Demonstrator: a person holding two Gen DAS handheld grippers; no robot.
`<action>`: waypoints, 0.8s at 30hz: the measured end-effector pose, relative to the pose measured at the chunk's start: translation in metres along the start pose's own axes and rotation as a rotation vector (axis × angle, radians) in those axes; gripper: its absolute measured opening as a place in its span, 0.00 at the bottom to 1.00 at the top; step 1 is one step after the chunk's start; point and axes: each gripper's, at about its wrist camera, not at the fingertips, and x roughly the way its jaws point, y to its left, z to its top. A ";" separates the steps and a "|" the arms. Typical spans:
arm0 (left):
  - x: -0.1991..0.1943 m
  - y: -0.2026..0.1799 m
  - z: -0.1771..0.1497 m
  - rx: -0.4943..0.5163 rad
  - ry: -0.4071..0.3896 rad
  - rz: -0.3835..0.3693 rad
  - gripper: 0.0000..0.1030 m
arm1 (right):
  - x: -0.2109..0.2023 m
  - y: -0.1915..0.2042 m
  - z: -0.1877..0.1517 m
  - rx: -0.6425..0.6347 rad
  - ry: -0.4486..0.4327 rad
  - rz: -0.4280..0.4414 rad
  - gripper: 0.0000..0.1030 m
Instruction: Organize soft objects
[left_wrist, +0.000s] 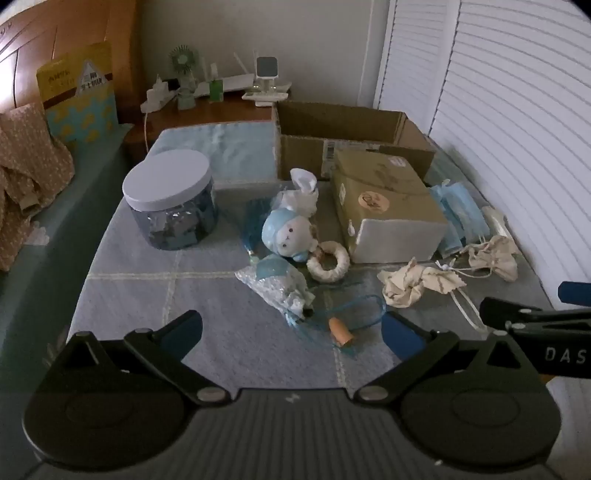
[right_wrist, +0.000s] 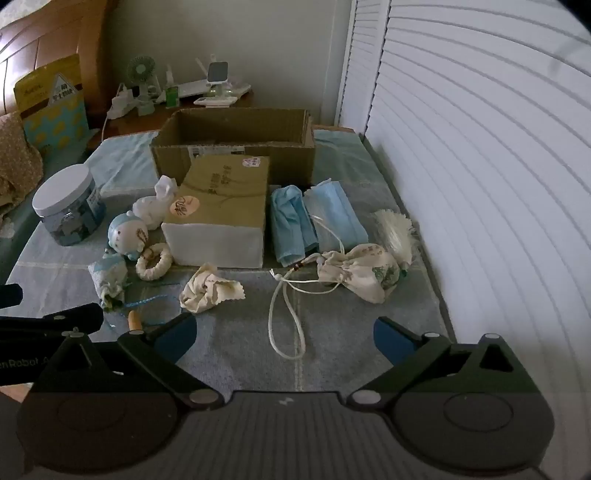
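Both the left gripper (left_wrist: 291, 328) and right gripper (right_wrist: 284, 332) hang spread wide, empty, over the bed's (right_wrist: 240, 354) bare near edge. Soft stuff sits mid-bed: 2 blue masks (right_wrist: 317, 221), 1 plush doll (right_wrist: 127, 232), 1 cream pouch (right_wrist: 365, 271), 1 crumpled cloth (right_wrist: 207, 288). 2 boxes: the open cardboard box (right_wrist: 236, 147) behind the closed one.

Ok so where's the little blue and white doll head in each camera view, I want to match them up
Left wrist view: the doll head lies near the middle, right of the white-lidded jar.
Right wrist view: the doll head lies at the left, right of the same jar.
Shared landmark: the white fabric ring just in front of it, beside the closed carton.
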 end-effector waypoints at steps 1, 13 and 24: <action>0.000 0.000 0.000 0.003 -0.004 0.003 0.99 | 0.000 0.000 0.000 -0.001 -0.009 -0.001 1.00; -0.004 -0.001 0.000 -0.007 -0.008 -0.006 0.99 | -0.006 -0.001 0.001 0.001 -0.017 0.007 1.00; -0.004 -0.001 -0.001 -0.011 0.005 -0.005 0.99 | -0.005 0.000 0.002 -0.003 -0.009 0.000 1.00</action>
